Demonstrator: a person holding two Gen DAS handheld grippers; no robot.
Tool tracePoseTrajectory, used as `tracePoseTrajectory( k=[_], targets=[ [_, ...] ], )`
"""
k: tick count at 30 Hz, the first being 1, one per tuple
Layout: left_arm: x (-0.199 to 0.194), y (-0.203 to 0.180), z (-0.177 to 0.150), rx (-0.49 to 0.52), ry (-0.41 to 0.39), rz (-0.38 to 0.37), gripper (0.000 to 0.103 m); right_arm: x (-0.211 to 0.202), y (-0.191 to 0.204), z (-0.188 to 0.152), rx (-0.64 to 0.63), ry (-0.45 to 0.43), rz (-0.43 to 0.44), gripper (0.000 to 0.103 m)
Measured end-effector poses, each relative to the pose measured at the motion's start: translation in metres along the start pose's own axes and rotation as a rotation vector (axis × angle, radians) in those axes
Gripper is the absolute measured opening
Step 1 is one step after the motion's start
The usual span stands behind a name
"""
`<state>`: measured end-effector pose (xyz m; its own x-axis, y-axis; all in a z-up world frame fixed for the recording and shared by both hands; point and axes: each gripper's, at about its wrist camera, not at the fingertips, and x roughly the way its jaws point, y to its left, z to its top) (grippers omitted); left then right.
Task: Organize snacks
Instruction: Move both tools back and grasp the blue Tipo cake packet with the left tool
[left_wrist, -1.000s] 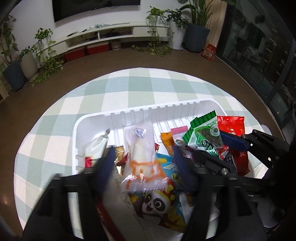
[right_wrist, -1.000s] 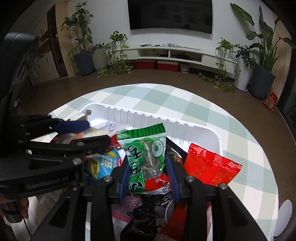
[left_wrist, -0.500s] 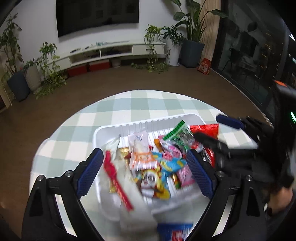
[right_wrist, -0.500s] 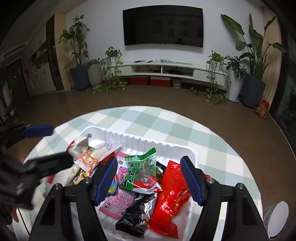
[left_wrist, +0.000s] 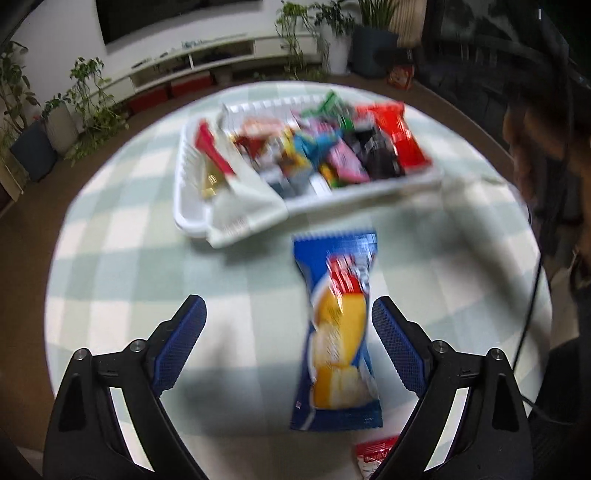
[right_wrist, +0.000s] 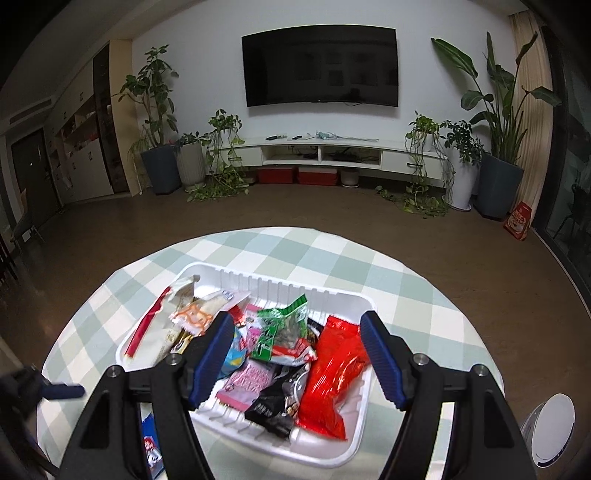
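A white tray (left_wrist: 192, 221) full of snack packets sits on the round checked table (left_wrist: 122, 258). A blue snack packet (left_wrist: 338, 317) lies on the cloth in front of the tray, between the fingers of my open, empty left gripper (left_wrist: 288, 332), nearer the right finger. A small red-and-white packet (left_wrist: 373, 452) lies at the near edge. In the right wrist view my right gripper (right_wrist: 295, 354) is open and empty above the tray (right_wrist: 332, 456), which holds a red packet (right_wrist: 332, 373), a green packet (right_wrist: 282, 328) and several others. The left view is blurred.
The table (right_wrist: 424, 314) stands in a living room with a TV (right_wrist: 319, 66), a low cabinet and potted plants. A white round object (right_wrist: 550, 430) sits at the table's right edge. The left gripper's tip (right_wrist: 62, 391) shows at the left.
Both grippers have opened, let go of their packets and pulled back from the tray. The left gripper has swung away, now over the blue packet on the cloth.
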<state>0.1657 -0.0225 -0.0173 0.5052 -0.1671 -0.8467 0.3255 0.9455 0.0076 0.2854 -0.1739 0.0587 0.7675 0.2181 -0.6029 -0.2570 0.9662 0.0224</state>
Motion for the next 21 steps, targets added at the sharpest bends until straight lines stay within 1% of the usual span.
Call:
tracePoseTrajectory(
  k=[2, 5, 6, 7, 8, 10, 13, 17, 20, 21],
  targets=[
    [0.006, -0.007, -0.006, 0.020, 0.009, 0.010, 0.091, -0.003, 0.004, -0.003, -0.015, 0.006, 0.000, 0.073],
    [0.013, -0.016, -0.013, 0.040, 0.000, 0.028, 0.091, -0.011, 0.007, -0.008, -0.037, 0.007, -0.015, 0.075],
    [0.015, -0.017, -0.015, 0.036, -0.004, 0.028, 0.092, -0.016, 0.005, -0.013, -0.032, 0.005, -0.015, 0.077],
    [0.016, -0.018, -0.015, 0.034, -0.007, 0.028, 0.092, -0.020, 0.003, -0.016, -0.024, 0.004, -0.011, 0.083],
    [0.016, -0.018, -0.013, 0.036, -0.011, 0.034, 0.092, -0.024, 0.001, -0.019, -0.013, 0.006, -0.008, 0.086],
    [0.017, -0.021, -0.014, 0.043, -0.019, 0.038, 0.092, -0.033, -0.004, -0.026, 0.019, 0.020, 0.003, 0.086],
    [0.016, -0.020, -0.012, 0.037, -0.010, 0.043, 0.092, -0.051, -0.007, -0.036, 0.053, 0.024, 0.007, 0.086],
    [0.030, -0.019, -0.011, 0.029, 0.062, 0.034, 0.092, -0.074, 0.002, -0.045, 0.040, 0.002, -0.001, 0.086],
    [0.028, -0.016, -0.013, 0.013, 0.042, 0.032, 0.091, -0.090, 0.014, -0.053, 0.003, -0.011, -0.004, 0.086],
    [0.028, -0.016, -0.014, 0.019, 0.034, 0.029, 0.086, -0.092, 0.018, -0.056, -0.007, -0.010, -0.006, 0.086]
  ],
)
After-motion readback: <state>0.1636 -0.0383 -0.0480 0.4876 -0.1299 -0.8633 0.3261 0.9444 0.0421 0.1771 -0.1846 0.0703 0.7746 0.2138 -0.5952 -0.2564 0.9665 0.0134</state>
